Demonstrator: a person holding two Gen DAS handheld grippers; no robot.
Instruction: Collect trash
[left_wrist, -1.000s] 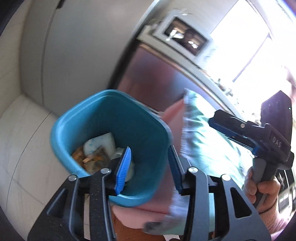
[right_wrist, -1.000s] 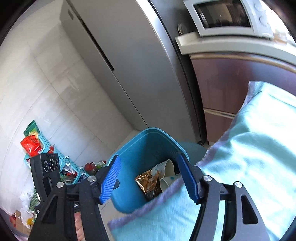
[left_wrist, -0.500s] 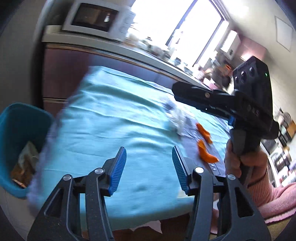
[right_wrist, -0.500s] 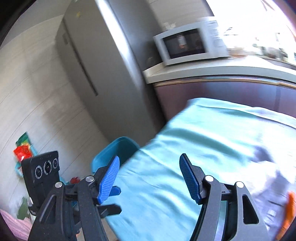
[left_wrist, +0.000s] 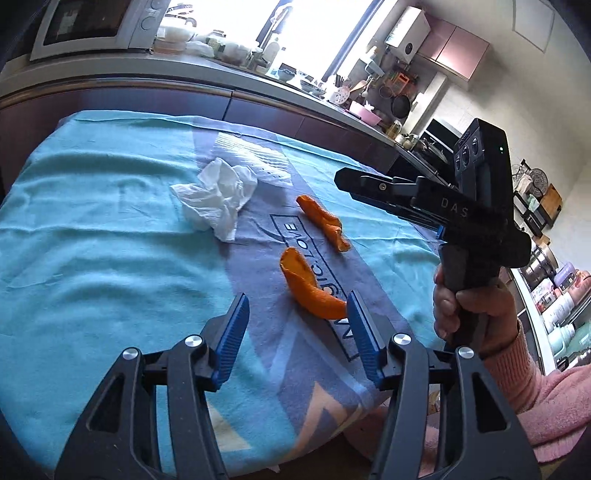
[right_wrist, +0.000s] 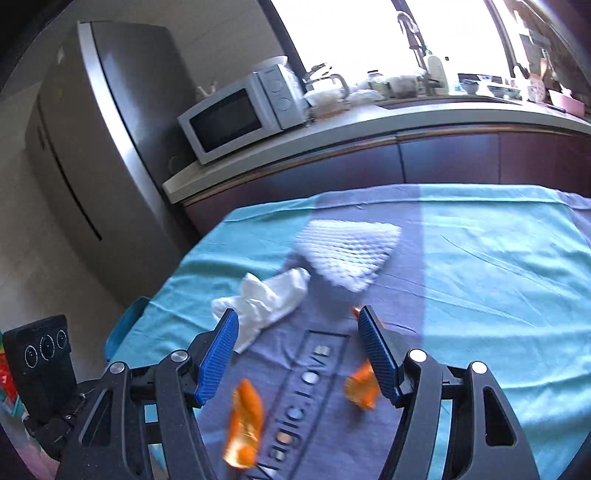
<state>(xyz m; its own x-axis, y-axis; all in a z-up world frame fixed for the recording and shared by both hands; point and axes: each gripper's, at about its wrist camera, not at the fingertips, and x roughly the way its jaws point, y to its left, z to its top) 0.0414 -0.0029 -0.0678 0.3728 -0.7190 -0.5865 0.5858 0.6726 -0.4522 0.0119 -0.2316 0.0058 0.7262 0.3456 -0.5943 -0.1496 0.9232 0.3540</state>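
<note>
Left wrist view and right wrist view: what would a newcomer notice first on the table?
Two orange peels lie bright on the grey band of the blue cloth, one near the opening, empty left tongs. A crumpled white tissue lies beyond them. The right tongs stand open over the same spot.

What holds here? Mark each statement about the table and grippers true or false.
1. Two orange peels lie on the cloth. True.
2. The tissue sits in the left gripper. False: it lies on the cloth, and nothing is between the opening jaws.
3. A microwave stands on the counter. True.
4. The right gripper holds a peel. False: it is open and empty.
5. The cloth is red. False: it is teal with a grey band.
</note>
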